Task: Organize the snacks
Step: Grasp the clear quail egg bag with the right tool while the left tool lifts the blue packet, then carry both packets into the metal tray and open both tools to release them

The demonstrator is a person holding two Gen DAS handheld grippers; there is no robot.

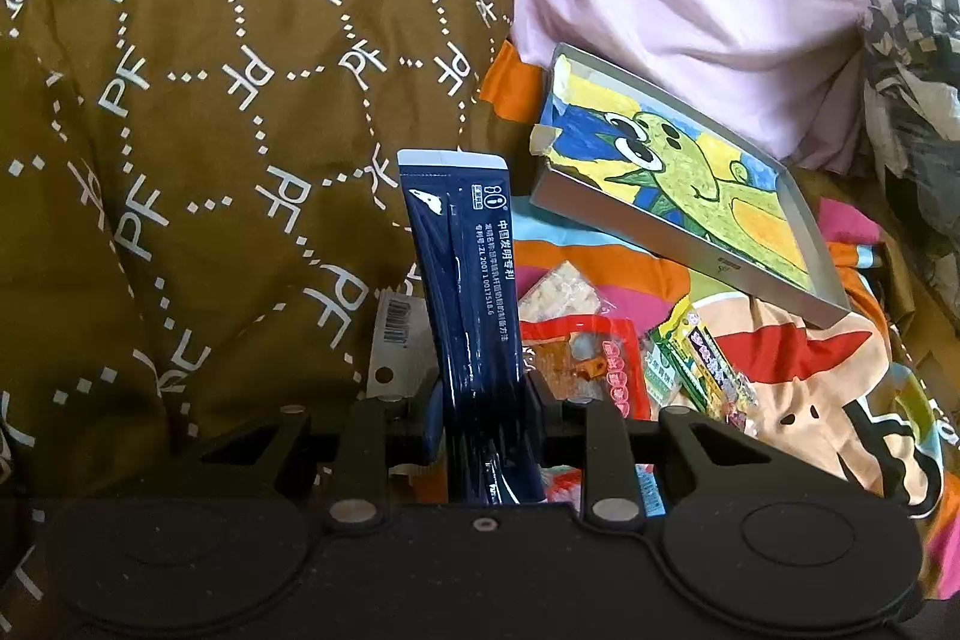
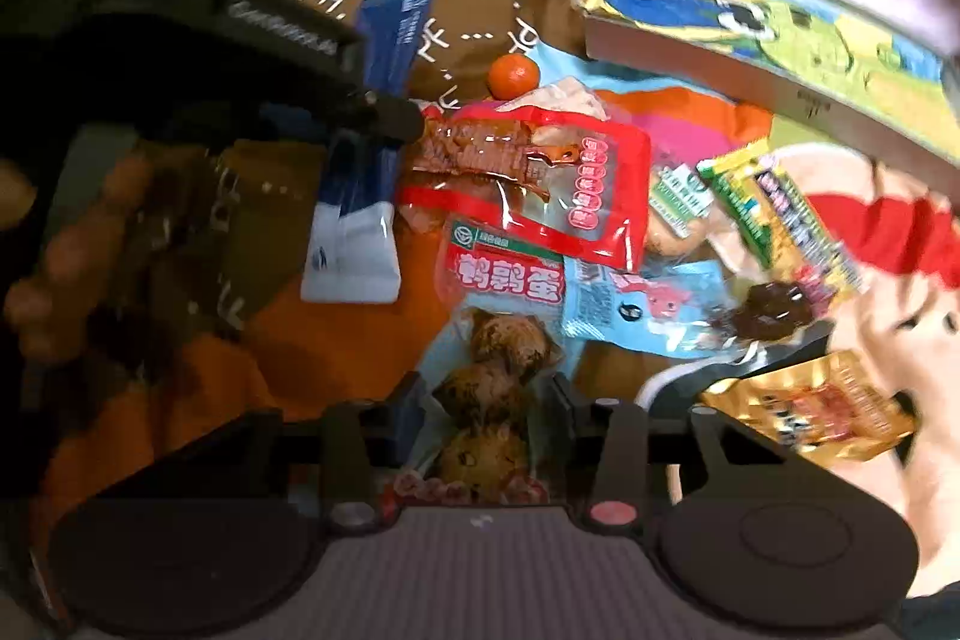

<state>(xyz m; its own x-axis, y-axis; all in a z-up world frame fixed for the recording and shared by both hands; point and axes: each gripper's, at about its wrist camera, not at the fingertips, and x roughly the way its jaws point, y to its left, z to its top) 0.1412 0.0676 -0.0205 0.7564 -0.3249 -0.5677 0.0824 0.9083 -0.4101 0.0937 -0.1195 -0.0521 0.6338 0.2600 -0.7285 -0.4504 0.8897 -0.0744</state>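
Our left claw [image 1: 483, 400] pinches the dark blue sachet [image 1: 459, 256] upright, clear of the snack pile [image 2: 540, 208] on the bed, so it can go in the tray [image 1: 774, 268]. Our right claw [image 2: 483, 400] clamps the egg packet [image 2: 492, 388] to lift it.

Your left gripper [image 1: 485, 394] pointed down at a slant, its fingers [image 1: 433, 403] clamped on a dark blue pouch [image 1: 462, 274] standing upright between them. Your right gripper [image 2: 483, 400] tilted lower, fingers [image 2: 403, 403] narrowed around a clear egg packet [image 2: 489, 400], touching it on both sides.
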